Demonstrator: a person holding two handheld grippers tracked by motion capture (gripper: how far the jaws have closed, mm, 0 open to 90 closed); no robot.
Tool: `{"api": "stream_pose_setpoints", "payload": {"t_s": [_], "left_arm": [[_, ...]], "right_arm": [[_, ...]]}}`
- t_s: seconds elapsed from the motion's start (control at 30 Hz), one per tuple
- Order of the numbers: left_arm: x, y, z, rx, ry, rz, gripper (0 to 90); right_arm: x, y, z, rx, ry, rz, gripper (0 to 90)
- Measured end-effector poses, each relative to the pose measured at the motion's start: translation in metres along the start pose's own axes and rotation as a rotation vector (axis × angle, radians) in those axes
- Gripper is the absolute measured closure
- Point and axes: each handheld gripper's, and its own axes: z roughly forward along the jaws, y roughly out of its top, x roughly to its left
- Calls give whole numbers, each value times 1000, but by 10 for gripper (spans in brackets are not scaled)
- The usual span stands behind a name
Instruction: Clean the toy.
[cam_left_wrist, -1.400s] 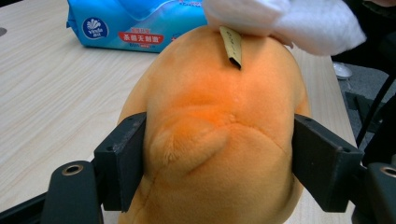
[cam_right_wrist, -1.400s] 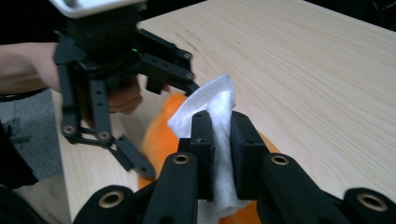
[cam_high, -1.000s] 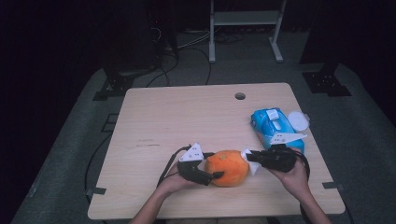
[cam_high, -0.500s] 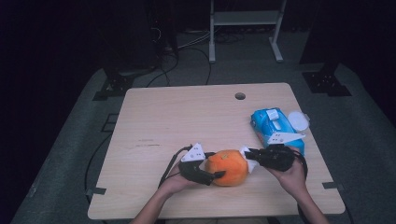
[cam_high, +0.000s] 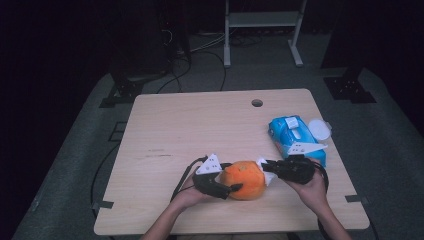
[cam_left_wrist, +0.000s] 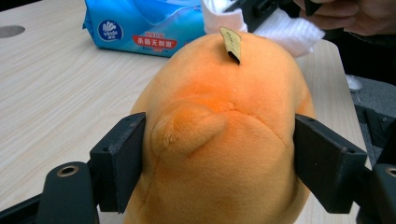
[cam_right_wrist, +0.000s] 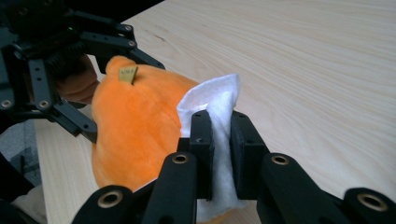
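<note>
An orange plush toy (cam_high: 245, 179) sits near the table's front edge, with a small tan tag (cam_left_wrist: 231, 44) on its top. My left gripper (cam_high: 231, 176) comes in from the left, and its two black jaws press into the toy's sides (cam_left_wrist: 224, 126). My right gripper (cam_high: 266, 168) faces it from the right, shut on a folded white tissue (cam_right_wrist: 215, 98). The tissue touches the toy's right side (cam_right_wrist: 135, 116). In the left gripper view the tissue (cam_left_wrist: 289, 32) shows just behind the toy's top.
A blue pack of wipes (cam_high: 295, 137) lies at the right of the wooden table (cam_high: 200, 125), with a round white lid (cam_high: 320, 129) beside it. A cable hole (cam_high: 257, 103) is near the far edge. Dark floor and stands surround the table.
</note>
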Motion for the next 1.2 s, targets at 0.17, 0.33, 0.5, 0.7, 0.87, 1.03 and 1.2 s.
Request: {"api": "stream_pose_setpoints", "payload": {"t_s": [0.17, 0.33, 0.5, 0.7, 0.87, 1.03, 1.2], "left_arm": [[1, -2, 1, -8, 6, -18, 224], [1, -2, -1, -6, 13, -23, 218], [0, -1, 1, -5, 15, -20, 218], [-8, 4, 5, 21, 35, 14, 217], [-23, 12, 10, 53, 56, 101, 219], [-17, 6, 8, 38, 36, 72, 230], [-11, 4, 7, 5, -12, 56, 221]], "right_arm": [[23, 13, -2, -23, 19, -72, 801], [33, 17, 3, -7, -10, -141, 801], [13, 7, 0, 11, -25, -62, 801], [39, 22, 1, 18, -14, -149, 805], [78, 38, 18, 57, 13, -285, 806], [81, 39, 27, 88, -80, -338, 807], [58, 32, 12, 73, -82, -249, 806]]}}
